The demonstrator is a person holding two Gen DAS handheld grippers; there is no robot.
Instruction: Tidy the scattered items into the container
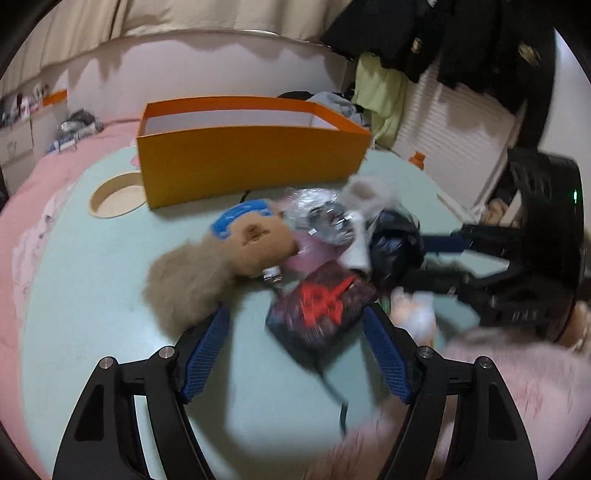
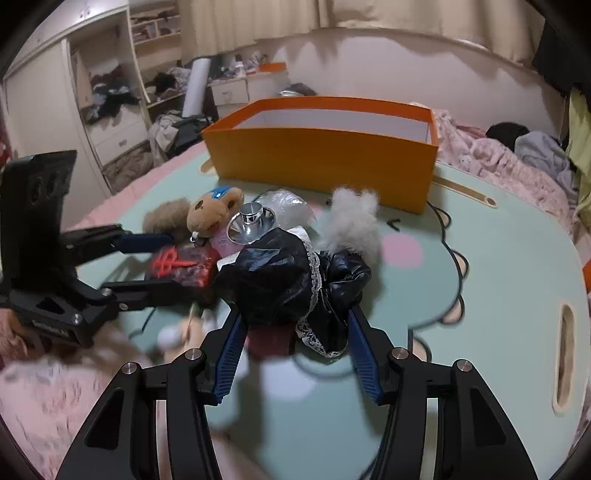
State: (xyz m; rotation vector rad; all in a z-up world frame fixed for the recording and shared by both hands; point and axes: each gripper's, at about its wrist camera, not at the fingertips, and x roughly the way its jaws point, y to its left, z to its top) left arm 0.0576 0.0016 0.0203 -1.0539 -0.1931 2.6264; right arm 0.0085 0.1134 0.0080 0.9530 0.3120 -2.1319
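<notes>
While right gripper (image 2: 295,325) brackets crinkled black plastic bag (image 2: 280,280) lower centre, jaws unclosed: pinch bag only; left gripper (image 1: 295,328) wide.

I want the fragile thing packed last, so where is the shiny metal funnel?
In the right wrist view the metal funnel sits mid-pile, between the teddy bear on its left and the black bag in front.

Pale wall (image 2: 369,62) hung with beige curtains (image 2: 258,18); open wardrobe (image 2: 107,92) stuffed with clothes; pink bedding (image 1: 22,221) spread under desk (image 2: 498,240).
</notes>
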